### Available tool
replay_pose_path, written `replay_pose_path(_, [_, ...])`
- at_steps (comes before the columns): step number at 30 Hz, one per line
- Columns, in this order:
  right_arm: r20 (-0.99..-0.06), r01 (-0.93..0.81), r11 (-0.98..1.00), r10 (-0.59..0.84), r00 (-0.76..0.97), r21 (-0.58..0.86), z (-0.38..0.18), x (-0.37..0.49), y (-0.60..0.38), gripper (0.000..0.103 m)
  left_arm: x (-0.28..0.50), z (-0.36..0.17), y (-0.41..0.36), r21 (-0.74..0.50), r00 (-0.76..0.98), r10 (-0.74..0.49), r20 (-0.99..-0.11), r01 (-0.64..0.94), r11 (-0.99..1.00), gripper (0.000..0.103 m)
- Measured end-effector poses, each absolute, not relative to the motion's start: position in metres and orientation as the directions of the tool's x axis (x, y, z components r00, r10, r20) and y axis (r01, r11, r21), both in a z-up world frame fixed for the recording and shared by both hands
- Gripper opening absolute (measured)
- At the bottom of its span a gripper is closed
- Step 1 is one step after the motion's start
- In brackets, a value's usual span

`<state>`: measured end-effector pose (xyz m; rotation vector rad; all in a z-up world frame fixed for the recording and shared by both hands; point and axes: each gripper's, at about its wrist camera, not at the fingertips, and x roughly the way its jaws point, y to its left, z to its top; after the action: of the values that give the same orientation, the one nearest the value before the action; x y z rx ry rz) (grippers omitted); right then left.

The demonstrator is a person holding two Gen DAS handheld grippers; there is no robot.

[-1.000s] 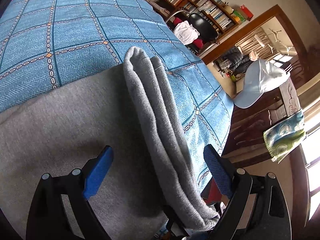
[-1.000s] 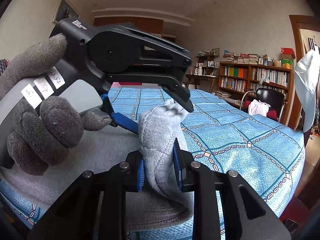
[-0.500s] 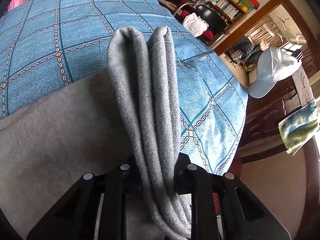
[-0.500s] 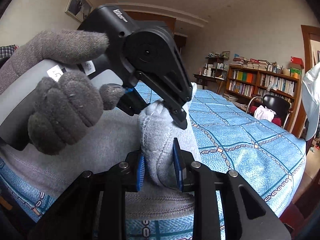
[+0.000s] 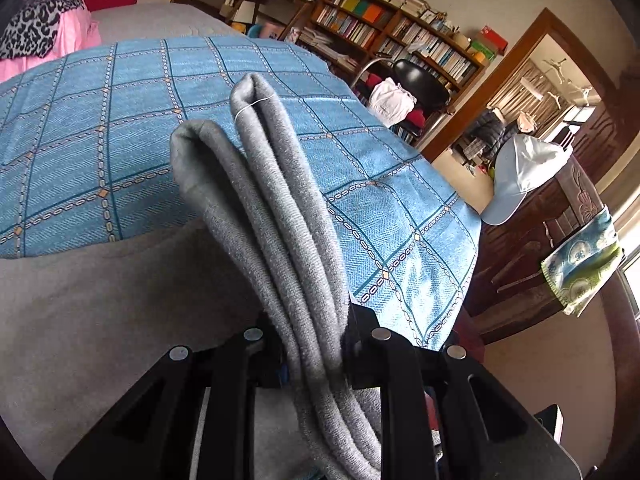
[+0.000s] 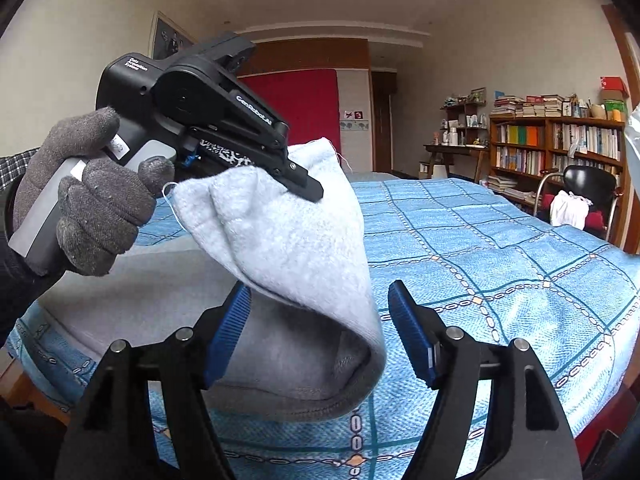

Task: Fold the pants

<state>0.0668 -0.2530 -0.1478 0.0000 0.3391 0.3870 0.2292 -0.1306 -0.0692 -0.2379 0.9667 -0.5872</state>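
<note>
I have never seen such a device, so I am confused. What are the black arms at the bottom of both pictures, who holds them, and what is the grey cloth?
No robot is here. A person holds a two-finger gripper in each hand, and each picture comes from a camera on one gripper, looking along its fingers. The left gripper is shut on the bunched edge of the grey pants, lifting it above a bed with a blue checked bedspread. In the right camera's view, the gloved left hand holds that tool. The right gripper is open, its blue pads on either side of the hanging cloth.
</note>
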Motion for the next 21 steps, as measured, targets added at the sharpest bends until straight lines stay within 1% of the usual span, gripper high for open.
replay_pose_path(3, [-0.346, -0.412, 0.907, 0.414, 0.842, 0.083, -0.148, 0.066, -0.248, 0.073, 0.218, -0.061, -0.100, -0.429, 0.470, -0.547, -0.692, 0.342, 0.836, 0.018])
replay_pose_path(7, [-0.385, -0.452, 0.887, 0.452, 0.804, 0.097, -0.151, 0.064, -0.236, 0.073, 0.202, -0.067, -0.061, -0.412, 0.504, -0.510, -0.697, 0.301, 0.860, 0.018])
replay_pose_path(10, [-0.425, -0.482, 0.870, 0.477, 0.769, 0.105, -0.155, 0.066, -0.223, 0.073, 0.188, -0.083, -0.033, -0.372, 0.529, -0.452, -0.718, 0.257, 0.892, 0.018])
replay_pose_path(13, [-0.465, -0.498, 0.862, 0.479, 0.745, 0.090, -0.162, 0.074, -0.214, 0.073, 0.177, -0.105, -0.008, -0.364, 0.523, -0.422, -0.740, 0.216, 0.906, 0.018])
replay_pose_path(18, [-0.522, -0.501, 0.864, 0.448, 0.726, 0.043, -0.180, 0.073, -0.193, 0.073, 0.167, -0.147, 0.019, -0.394, 0.485, -0.421, -0.767, 0.163, 0.904, 0.019])
replay_pose_path(21, [-0.542, -0.490, 0.871, 0.426, 0.724, 0.030, -0.186, 0.075, -0.193, 0.074, 0.162, -0.161, 0.028, -0.430, 0.489, -0.454, -0.745, 0.167, 0.887, 0.021])
